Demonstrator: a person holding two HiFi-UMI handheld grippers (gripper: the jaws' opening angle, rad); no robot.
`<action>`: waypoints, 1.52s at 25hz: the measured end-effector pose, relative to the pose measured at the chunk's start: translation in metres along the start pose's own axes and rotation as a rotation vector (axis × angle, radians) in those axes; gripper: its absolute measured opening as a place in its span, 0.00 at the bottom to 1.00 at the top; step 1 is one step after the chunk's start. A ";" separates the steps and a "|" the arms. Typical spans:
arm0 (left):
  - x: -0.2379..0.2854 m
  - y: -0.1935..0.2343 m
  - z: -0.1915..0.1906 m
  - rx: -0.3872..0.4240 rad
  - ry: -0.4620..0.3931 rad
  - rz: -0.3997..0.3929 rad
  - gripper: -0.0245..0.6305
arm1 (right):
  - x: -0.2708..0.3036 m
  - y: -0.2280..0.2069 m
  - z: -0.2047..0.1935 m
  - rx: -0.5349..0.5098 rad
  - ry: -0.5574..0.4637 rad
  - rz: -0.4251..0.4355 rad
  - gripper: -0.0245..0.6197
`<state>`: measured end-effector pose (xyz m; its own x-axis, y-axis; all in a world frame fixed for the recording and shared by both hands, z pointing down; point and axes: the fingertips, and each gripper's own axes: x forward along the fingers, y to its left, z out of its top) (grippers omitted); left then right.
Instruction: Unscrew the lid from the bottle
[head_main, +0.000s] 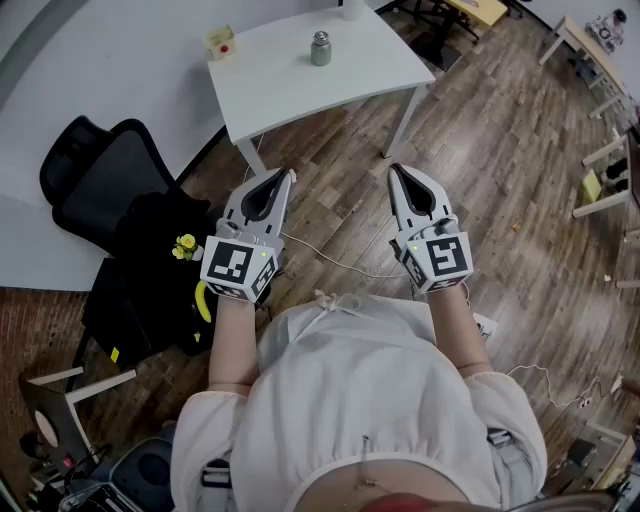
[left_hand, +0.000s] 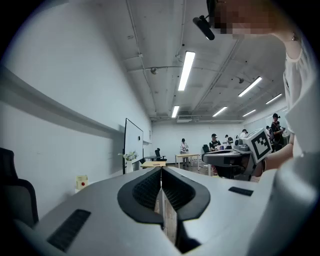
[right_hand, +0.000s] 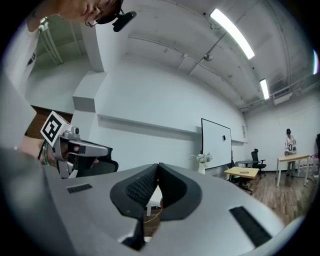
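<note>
A small grey bottle (head_main: 320, 48) with its lid on stands upright on the white table (head_main: 300, 85), far ahead of me in the head view. My left gripper (head_main: 286, 176) and right gripper (head_main: 395, 170) are held side by side above the wooden floor, well short of the table, both pointing toward it. Each has its jaws shut with nothing between them. In the left gripper view the shut left gripper (left_hand: 161, 169) points across the room. The right gripper view shows the right gripper (right_hand: 158, 165) shut as well. The bottle does not show in either gripper view.
A small yellow box (head_main: 221, 43) with a red button sits on the table's left corner, and a white object (head_main: 352, 10) at its far edge. A black office chair (head_main: 100, 175) stands to the left. White furniture (head_main: 600, 160) lines the right side. A cable (head_main: 340, 265) lies on the floor.
</note>
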<state>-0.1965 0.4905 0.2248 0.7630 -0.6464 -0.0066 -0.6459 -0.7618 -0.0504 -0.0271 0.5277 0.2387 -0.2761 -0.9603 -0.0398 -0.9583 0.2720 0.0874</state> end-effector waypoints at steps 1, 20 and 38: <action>0.000 0.000 0.000 -0.001 -0.001 0.001 0.07 | 0.000 0.000 0.001 -0.003 -0.002 0.003 0.04; -0.021 0.043 -0.022 -0.103 -0.076 -0.058 0.50 | 0.030 0.038 -0.013 0.023 0.001 -0.009 0.55; 0.059 0.102 -0.070 -0.128 -0.011 0.078 0.57 | 0.125 -0.041 -0.065 0.051 0.051 0.079 0.71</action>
<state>-0.2195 0.3722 0.2889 0.7101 -0.7039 -0.0166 -0.7009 -0.7089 0.0787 -0.0179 0.3928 0.2952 -0.3481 -0.9373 0.0156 -0.9366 0.3484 0.0370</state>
